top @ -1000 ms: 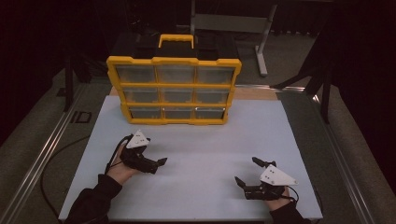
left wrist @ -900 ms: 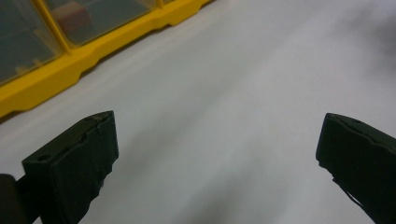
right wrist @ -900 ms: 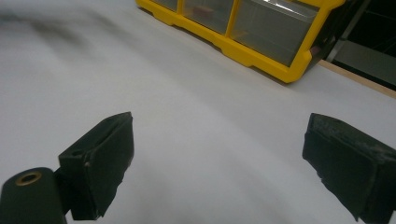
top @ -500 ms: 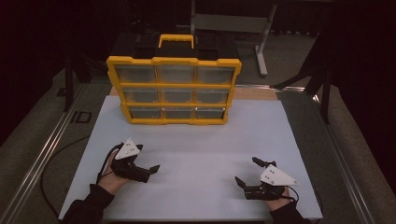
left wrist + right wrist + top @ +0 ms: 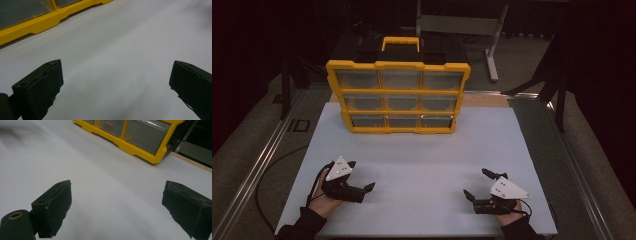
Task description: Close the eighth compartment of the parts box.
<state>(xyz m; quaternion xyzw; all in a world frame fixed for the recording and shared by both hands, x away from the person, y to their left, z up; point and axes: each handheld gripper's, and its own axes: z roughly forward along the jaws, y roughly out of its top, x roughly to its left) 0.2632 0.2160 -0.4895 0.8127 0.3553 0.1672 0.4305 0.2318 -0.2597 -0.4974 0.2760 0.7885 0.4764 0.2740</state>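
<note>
Left gripper (image 5: 361, 176), right gripper (image 5: 476, 183): blocky matte-black jaws, both pairs spread wide over bare white table (image 5: 422, 165), holding nothing. Organizer (image 5: 398, 96): yellow plastic frame, nine clear rectangular drawers, upright, well ahead of both grippers.

You are working in what looks like a lab or workshop set up for recording; a plain white table (image 5: 422, 165) sits under dim light, with metal rails (image 5: 252, 175) along its left and right edges. At the far side stands a yellow parts organiser (image 5: 398, 97) with clear drawers; beyond it you see grey carpet, dark drapes and a metal desk frame (image 5: 462, 22).
</note>
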